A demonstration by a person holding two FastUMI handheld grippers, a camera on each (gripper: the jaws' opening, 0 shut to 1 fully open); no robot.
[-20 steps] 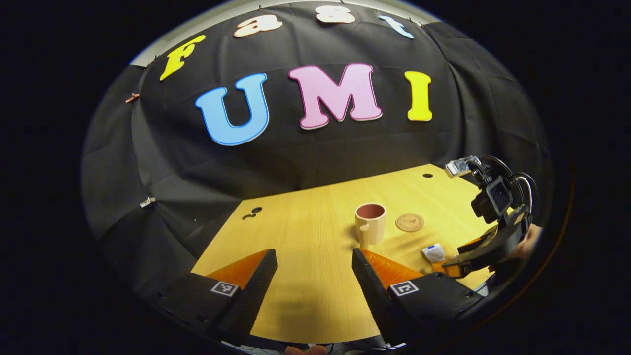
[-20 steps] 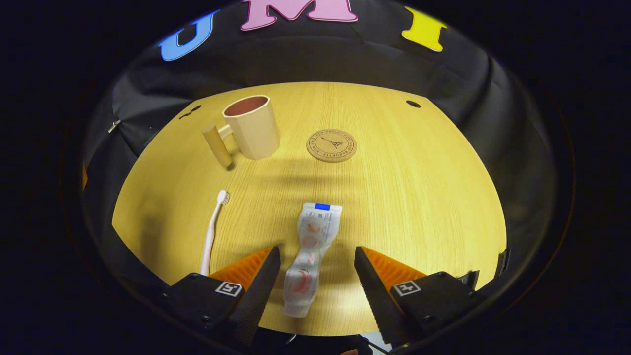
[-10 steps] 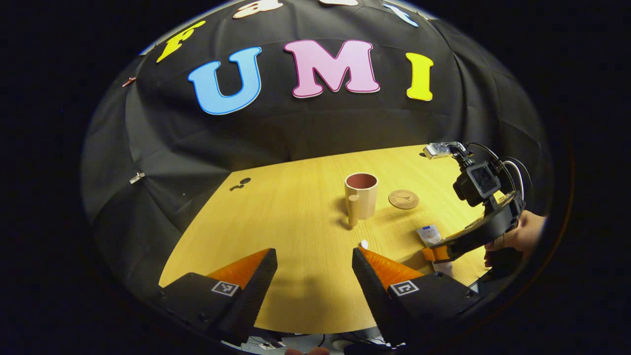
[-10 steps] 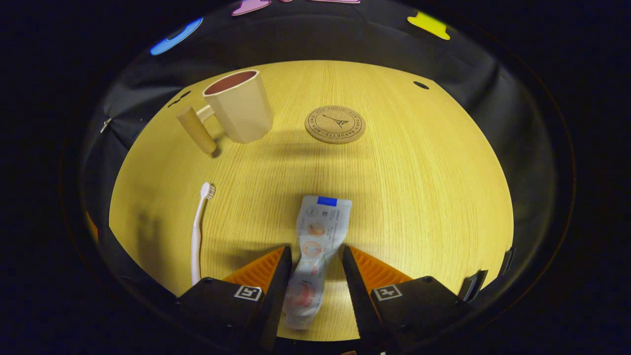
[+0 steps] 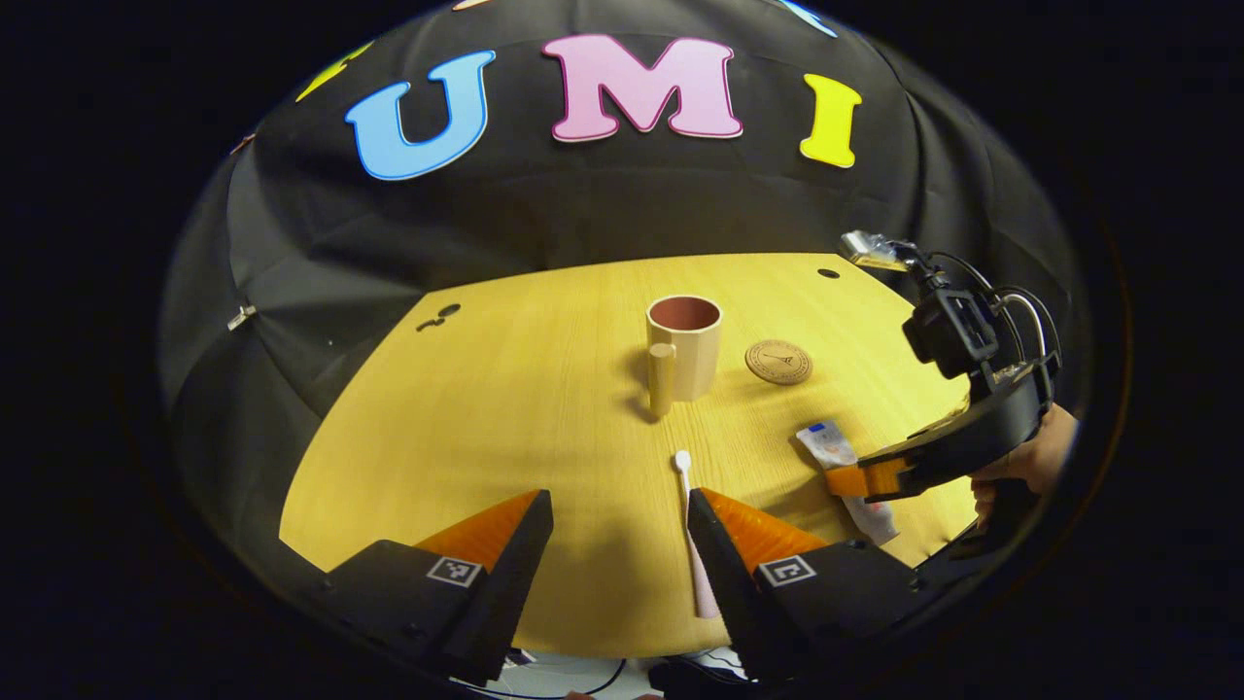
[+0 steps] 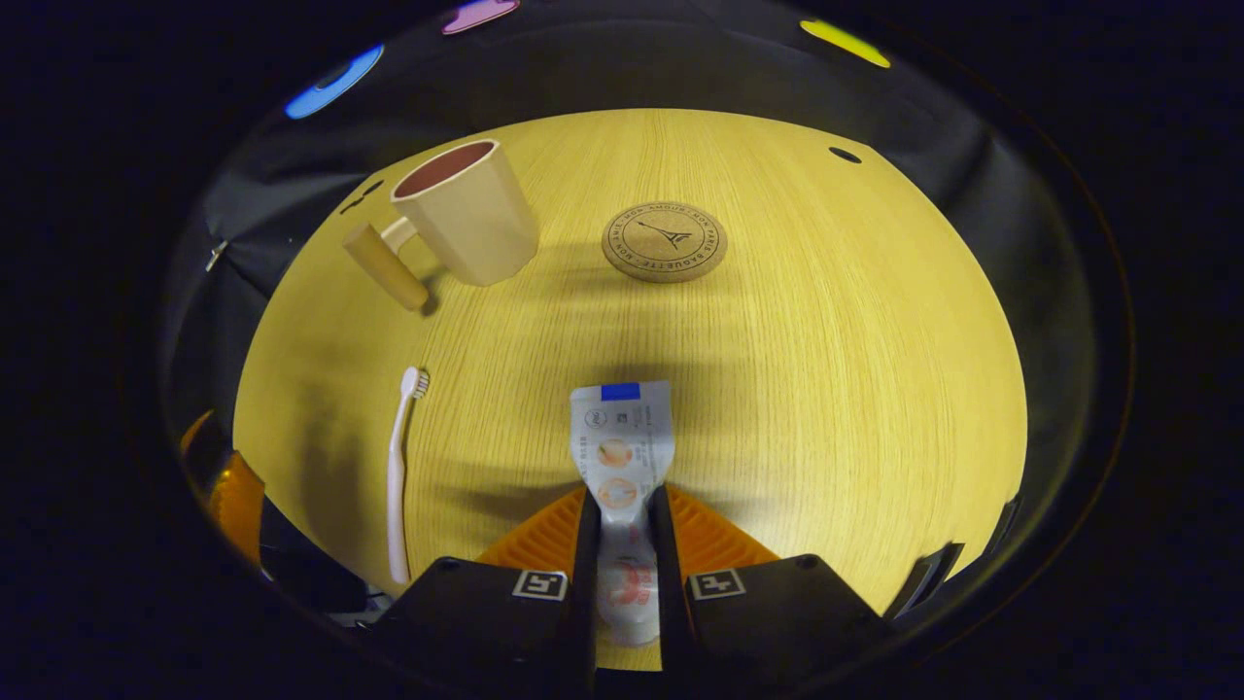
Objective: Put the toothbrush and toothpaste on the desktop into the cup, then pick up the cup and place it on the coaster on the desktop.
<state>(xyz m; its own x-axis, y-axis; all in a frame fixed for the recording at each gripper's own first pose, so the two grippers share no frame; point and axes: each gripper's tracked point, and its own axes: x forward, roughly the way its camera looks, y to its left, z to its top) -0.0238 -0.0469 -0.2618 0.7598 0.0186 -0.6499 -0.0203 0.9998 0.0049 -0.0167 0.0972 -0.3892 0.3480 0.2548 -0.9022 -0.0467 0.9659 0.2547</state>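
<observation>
The white toothpaste tube (image 6: 620, 457) lies on the yellow desktop with my right gripper (image 6: 622, 510) shut on its middle; its flat crimped end points toward the coaster. From the left gripper view the same tube (image 5: 836, 455) sits under the right gripper (image 5: 865, 478). A white toothbrush (image 6: 396, 467) rests to the left, bristles toward the cup. My left gripper (image 5: 620, 510) is open, and the toothbrush (image 5: 692, 525) lies just beside its right finger. The beige cup (image 5: 682, 340) with a peg handle stands upright, also seen as the cup (image 6: 466, 226). The cork coaster (image 6: 664, 241) lies right of it.
The desktop (image 6: 836, 369) ends at the black cloth wall behind. A small hole (image 6: 844, 155) sits at the far right and a few dark holes (image 5: 437, 316) at the far left. A hand (image 5: 1030, 462) holds the right gripper.
My right gripper has closed from wide open onto the toothpaste tube. My left gripper has tilted down and moved closer, bringing the toothbrush beside its right finger.
</observation>
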